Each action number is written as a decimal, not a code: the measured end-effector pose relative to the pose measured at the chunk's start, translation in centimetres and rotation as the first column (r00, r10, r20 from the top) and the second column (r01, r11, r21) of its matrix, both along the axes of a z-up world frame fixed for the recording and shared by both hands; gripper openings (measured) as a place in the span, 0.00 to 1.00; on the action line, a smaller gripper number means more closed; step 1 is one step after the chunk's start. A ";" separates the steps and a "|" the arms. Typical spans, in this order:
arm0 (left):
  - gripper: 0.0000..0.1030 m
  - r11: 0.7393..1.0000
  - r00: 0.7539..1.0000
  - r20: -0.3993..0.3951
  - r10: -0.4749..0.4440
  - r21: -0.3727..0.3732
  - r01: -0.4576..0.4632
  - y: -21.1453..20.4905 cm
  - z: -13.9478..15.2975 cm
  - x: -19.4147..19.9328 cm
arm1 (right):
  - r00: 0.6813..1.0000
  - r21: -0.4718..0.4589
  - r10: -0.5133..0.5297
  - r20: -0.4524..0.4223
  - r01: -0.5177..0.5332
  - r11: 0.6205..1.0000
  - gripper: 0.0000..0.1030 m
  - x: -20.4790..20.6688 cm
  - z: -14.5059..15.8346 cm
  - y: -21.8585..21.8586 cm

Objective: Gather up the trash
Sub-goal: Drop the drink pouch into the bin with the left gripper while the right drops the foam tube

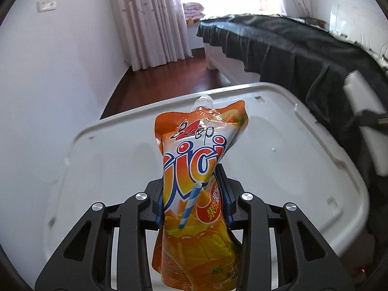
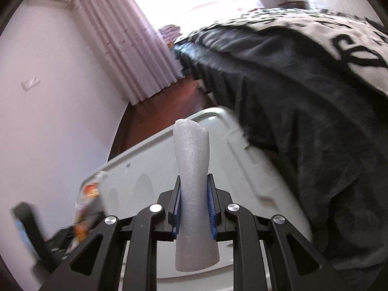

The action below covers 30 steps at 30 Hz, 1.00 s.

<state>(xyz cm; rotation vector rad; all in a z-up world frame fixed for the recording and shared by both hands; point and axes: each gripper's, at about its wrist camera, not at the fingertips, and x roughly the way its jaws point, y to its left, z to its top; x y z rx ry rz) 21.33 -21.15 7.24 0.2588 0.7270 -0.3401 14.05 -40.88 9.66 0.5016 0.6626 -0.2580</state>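
Note:
My left gripper is shut on an orange drink pouch with a clear spout, held upright above a white plastic bin lid. My right gripper is shut on a white foam tube, pinched at its middle and standing upright over the same white lid. The foam tube also shows at the right edge of the left wrist view. The pouch and the left gripper show blurred at the lower left of the right wrist view.
A bed with a dark grey cover runs along the right, close to the lid; in the right wrist view it overhangs the lid's right edge. White wall on the left, dark wood floor and pink curtains beyond.

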 end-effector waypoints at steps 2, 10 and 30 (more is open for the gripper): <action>0.33 0.999 1.000 -0.016 0.020 -0.029 -0.021 2.9 0.8 -2.2 | 0.999 -0.019 0.038 -0.011 -0.038 0.999 0.18 0.5 -0.4 1.7; 0.33 0.992 0.988 -0.127 0.084 -0.079 -0.095 12.5 -1.4 -10.7 | 0.967 -0.175 0.251 -0.033 -0.253 0.952 0.19 -2.0 -2.6 11.8; 0.33 0.989 0.904 -0.401 0.146 0.031 -0.146 19.8 -12.5 -19.0 | 0.876 -0.121 0.348 -0.335 -0.406 0.906 0.20 -14.8 -14.2 24.7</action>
